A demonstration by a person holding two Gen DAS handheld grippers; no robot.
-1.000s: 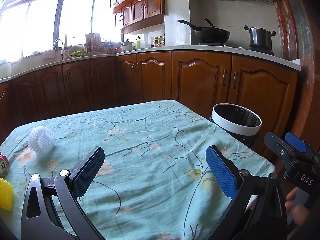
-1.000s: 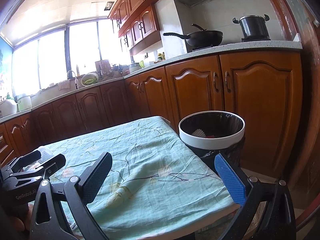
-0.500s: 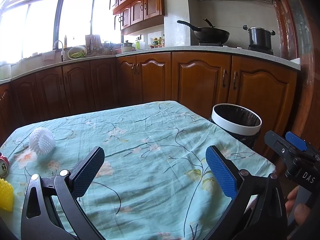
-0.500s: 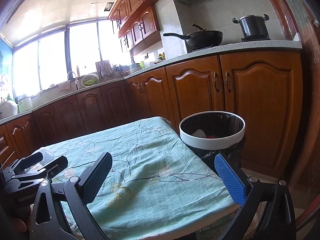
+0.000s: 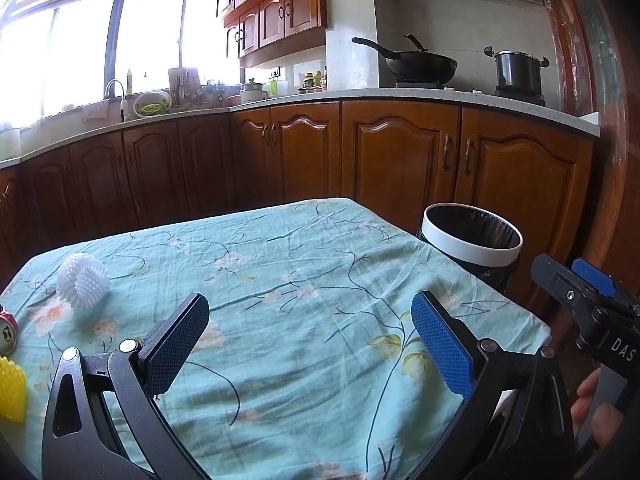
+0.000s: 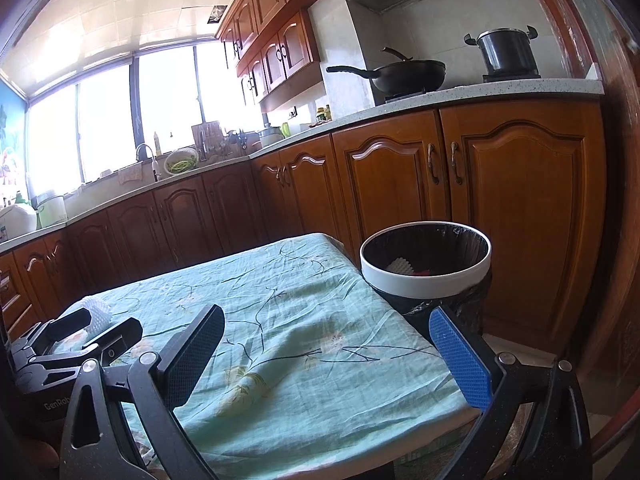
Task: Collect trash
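A white foam net [image 5: 83, 279] lies on the table's far left; it also shows in the right wrist view [image 6: 97, 312], behind the left gripper's fingers. A red can [image 5: 7, 330] and a yellow foam net [image 5: 11, 388] sit at the left edge. The bin [image 5: 472, 238] with a white rim and black liner stands off the table's right side; in the right wrist view the bin [image 6: 426, 276] holds white and red trash. My left gripper [image 5: 310, 322] is open and empty over the table. My right gripper [image 6: 326, 338] is open and empty near the table's right front corner.
The table wears a teal flowered cloth [image 5: 280, 280]. Brown kitchen cabinets [image 5: 400, 168] run behind the table and bin. A wok [image 5: 416, 66] and a pot [image 5: 518, 70] stand on the counter. The right gripper's body [image 5: 592, 304] shows at the right edge.
Almost nothing has moved. The right gripper has tilted down very slightly; both grippers stay open and empty.
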